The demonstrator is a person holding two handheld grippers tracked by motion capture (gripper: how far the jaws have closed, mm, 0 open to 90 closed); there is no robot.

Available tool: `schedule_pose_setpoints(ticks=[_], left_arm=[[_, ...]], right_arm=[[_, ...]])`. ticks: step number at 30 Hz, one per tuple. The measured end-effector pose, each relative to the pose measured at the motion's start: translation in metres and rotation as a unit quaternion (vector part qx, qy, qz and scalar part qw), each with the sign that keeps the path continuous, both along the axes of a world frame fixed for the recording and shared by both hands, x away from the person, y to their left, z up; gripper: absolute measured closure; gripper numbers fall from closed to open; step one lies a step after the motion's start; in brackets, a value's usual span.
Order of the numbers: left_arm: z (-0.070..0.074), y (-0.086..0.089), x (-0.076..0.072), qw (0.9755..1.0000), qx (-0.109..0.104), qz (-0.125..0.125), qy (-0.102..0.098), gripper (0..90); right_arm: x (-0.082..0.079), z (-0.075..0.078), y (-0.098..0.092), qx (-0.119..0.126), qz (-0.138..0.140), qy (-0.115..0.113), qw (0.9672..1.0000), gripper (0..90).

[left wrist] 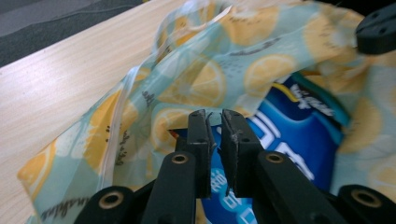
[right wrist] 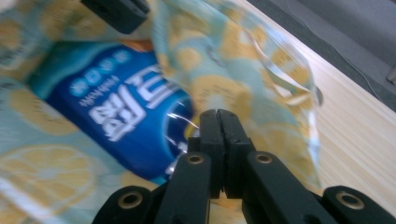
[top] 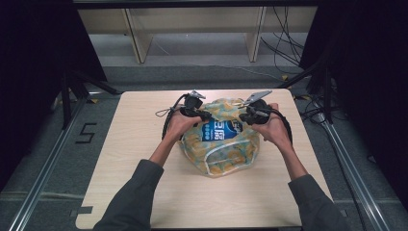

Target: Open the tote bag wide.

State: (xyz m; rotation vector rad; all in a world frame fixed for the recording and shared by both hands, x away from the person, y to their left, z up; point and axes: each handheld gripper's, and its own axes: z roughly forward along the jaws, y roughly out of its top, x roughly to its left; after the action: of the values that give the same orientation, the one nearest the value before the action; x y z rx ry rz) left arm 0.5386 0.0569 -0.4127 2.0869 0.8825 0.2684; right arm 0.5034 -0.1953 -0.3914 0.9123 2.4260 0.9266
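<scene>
On the pale wooden table (top: 144,144), a lemon-print bag (top: 226,156), apparently plastic.

A lab recording booth: black curtains (top: 29,57), floor rails (top: 45,168), loose cables (top: 284,43), bare wooden table (top: 134,144).

glossy plastic bag (top: 222,144), matt wood table (top: 134,144)

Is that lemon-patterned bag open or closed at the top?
Open: the bag gapes on the table, its mouth showing a blue packet inside, each side pinched by the left gripper and right gripper.
</scene>
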Motion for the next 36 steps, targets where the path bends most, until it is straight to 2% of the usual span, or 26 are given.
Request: schedule_pose_setpoints(ticks=[2, 3, 6, 8, 10, 12, 14, 15, 16, 17, 18, 19, 21, 22, 24, 25, 26, 28, 30, 32, 33, 36], left_arm=[[0.006, 0.005, -0.008, 0.9999, -0.003, -0.007, -0.010, 81.0], [0.009, 0.009, -0.012, 0.9998, -0.014, -0.008, -0.009, 81.0], [0.014, 0.023, -0.024, 0.9993, -0.035, 0.000, -0.012, 81.0], [0.015, 0.034, -0.032, 0.9992, -0.038, -0.003, -0.011, 80.7], [0.012, 0.043, -0.042, 0.9988, -0.048, 0.003, -0.013, 78.6], [0.008, 0.052, -0.053, 0.9981, -0.061, 0.007, -0.011, 76.6], [0.003, 0.060, -0.065, 0.9973, -0.072, 0.012, -0.014, 73.2], [0.002, 0.064, -0.071, 0.9966, -0.080, 0.013, -0.016, 70.7], [0.000, 0.068, -0.078, 0.9963, -0.083, 0.012, -0.020, 69.2], [-0.001, 0.072, -0.084, 0.9961, -0.084, 0.010, -0.022, 67.6], [-0.002, 0.075, -0.090, 0.9957, -0.087, 0.014, -0.028, 65.6], [-0.003, 0.079, -0.097, 0.9952, -0.091, 0.019, -0.029, 62.3], [-0.004, 0.084, -0.109, 0.9950, -0.092, 0.019, -0.034, 58.0], [-0.004, 0.084, -0.109, 0.9950, -0.092, 0.019, -0.034, 56.3], [-0.006, 0.090, -0.126, 0.9949, -0.091, 0.025, -0.036, 52.0], [-0.008, 0.091, -0.131, 0.9950, -0.089, 0.022, -0.038, 51.4], [-0.010, 0.092, -0.136, 0.9953, -0.086, 0.021, -0.040, 50.9], [-0.013, 0.093, -0.145, 0.9959, -0.076, 0.022, -0.044, 48.2], [-0.015, 0.096, -0.152, 0.9960, -0.075, 0.025, -0.041, 45.1], [-0.017, 0.096, -0.155, 0.9959, -0.076, 0.024, -0.043, 43.5], [-0.020, 0.097, -0.160, 0.9963, -0.071, 0.020, -0.045, 42.5], [-0.023, 0.098, -0.164, 0.9965, -0.069, 0.021, -0.043, 38.9]], right_arm=[[-0.005, 0.005, 0.000, -0.002, 0.010, 0.006, 0.9999, 89.9], [-0.006, 0.005, 0.001, 0.008, 0.009, -0.006, 0.9999, 89.9], [-0.012, 0.009, -0.005, 0.005, 0.010, 0.004, 0.9999, 89.9], [-0.017, 0.010, -0.011, 0.011, 0.013, 0.010, 0.9998, 89.6], [-0.024, 0.008, -0.017, 0.025, 0.009, -0.002, 0.9996, 88.8], [-0.033, 0.006, -0.023, 0.034, 0.011, -0.004, 0.9994, 87.1], [-0.043, 0.006, -0.030, 0.034, 0.009, 0.011, 0.9993, 82.3], [-0.048, 0.004, -0.032, 0.044, 0.002, 0.011, 0.9990, 79.4], [-0.053, 0.002, -0.034, 0.056, -0.002, -0.001, 0.9984, 77.1], [-0.056, 0.002, -0.039, 0.052, 0.000, 0.002, 0.9986, 74.8], [-0.062, 0.001, -0.041, 0.062, -0.007, 0.010, 0.9980, 72.0], [-0.064, 0.000, -0.043, 0.068, -0.007, 0.004, 0.9976, 68.1], [-0.069, -0.004, -0.047, 0.072, -0.009, 0.000, 0.9973, 63.3], [-0.072, -0.005, -0.048, 0.079, -0.014, 0.009, 0.9968, 61.6], [-0.077, -0.007, -0.050, 0.087, -0.024, 0.016, 0.9958, 57.6], [-0.079, -0.010, -0.051, 0.093, -0.027, 0.008, 0.9953, 56.3], [-0.079, -0.011, -0.054, 0.086, -0.024, 0.011, 0.9959, 55.2], [-0.083, -0.014, -0.057, 0.091, -0.027, 0.007, 0.9954, 52.7], [-0.088, -0.017, -0.058, 0.099, -0.037, 0.012, 0.9943, 50.8], [-0.091, -0.019, -0.061, 0.092, -0.029, 0.006, 0.9954, 49.2], [-0.095, -0.020, -0.060, 0.099, -0.037, 0.014, 0.9943, 48.1], [-0.099, -0.022, -0.061, 0.100, -0.031, 0.012, 0.9944, 46.1]])
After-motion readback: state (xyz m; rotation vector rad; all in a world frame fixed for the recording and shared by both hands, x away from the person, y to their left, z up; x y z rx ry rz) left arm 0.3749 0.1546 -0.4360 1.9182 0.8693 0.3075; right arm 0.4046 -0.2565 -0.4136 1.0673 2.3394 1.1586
